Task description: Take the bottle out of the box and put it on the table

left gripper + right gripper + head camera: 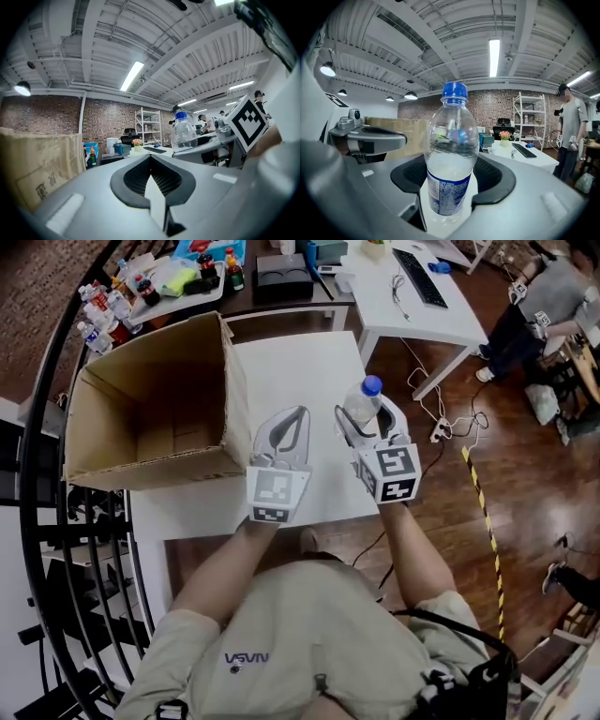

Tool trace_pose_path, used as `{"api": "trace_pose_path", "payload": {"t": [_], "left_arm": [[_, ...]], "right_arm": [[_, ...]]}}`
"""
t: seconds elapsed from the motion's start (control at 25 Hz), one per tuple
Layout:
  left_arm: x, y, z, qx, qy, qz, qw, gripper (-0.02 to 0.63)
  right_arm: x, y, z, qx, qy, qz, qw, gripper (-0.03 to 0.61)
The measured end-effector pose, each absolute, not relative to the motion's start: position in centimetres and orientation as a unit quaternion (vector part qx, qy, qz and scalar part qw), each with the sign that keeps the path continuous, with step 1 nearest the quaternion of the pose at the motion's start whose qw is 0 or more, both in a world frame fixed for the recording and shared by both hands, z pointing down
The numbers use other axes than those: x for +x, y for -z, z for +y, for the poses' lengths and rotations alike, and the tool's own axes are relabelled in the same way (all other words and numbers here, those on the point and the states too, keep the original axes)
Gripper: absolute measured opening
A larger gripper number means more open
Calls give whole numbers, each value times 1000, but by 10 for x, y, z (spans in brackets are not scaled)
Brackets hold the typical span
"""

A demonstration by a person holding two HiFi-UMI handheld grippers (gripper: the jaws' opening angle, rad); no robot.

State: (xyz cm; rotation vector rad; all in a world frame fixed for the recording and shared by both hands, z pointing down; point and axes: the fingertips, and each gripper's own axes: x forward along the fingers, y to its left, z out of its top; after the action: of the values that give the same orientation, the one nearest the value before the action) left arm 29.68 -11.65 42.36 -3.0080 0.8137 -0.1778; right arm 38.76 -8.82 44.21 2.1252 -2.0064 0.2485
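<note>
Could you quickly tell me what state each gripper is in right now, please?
The left gripper: closed, holding nothing.
The right gripper: closed on the bottle.

Your left gripper (298, 414) points forward and about level. Its jaws are pressed together with nothing between them. Your right gripper (367, 418) sits just beside it, tipped slightly down, with its jaws wide and clamped on the upright bottle (362, 404). Your left forearm (230, 563) and right forearm (417, 559) reach out ahead of your chest.
</note>
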Motion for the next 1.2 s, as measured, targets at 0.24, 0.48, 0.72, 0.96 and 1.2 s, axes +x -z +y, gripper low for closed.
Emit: {"api": "trace_pose_path", "payload": {"t": [0.24, 0.48, 0.72, 0.96, 1.2], "left_arm": [[283, -469, -125, -953, 100, 284, 4, 0], [276, -497, -122, -950, 125, 286, -10, 0], [274, -515, -118, -948, 138, 286, -28, 0], [278, -527, -111, -948, 148, 277, -39, 0], [285, -524, -108, -949, 147, 276, -37, 0]], "right_arm": [[383, -511, -88, 715, -112, -679, 123, 287], [385, -558, -91, 720, -125, -668, 141, 287], [381, -563, -88, 729, -112, -663, 129, 291], [375, -566, -73, 733, -115, -660, 121, 291], [373, -568, -78, 718, -138, -672, 116, 308]]}}
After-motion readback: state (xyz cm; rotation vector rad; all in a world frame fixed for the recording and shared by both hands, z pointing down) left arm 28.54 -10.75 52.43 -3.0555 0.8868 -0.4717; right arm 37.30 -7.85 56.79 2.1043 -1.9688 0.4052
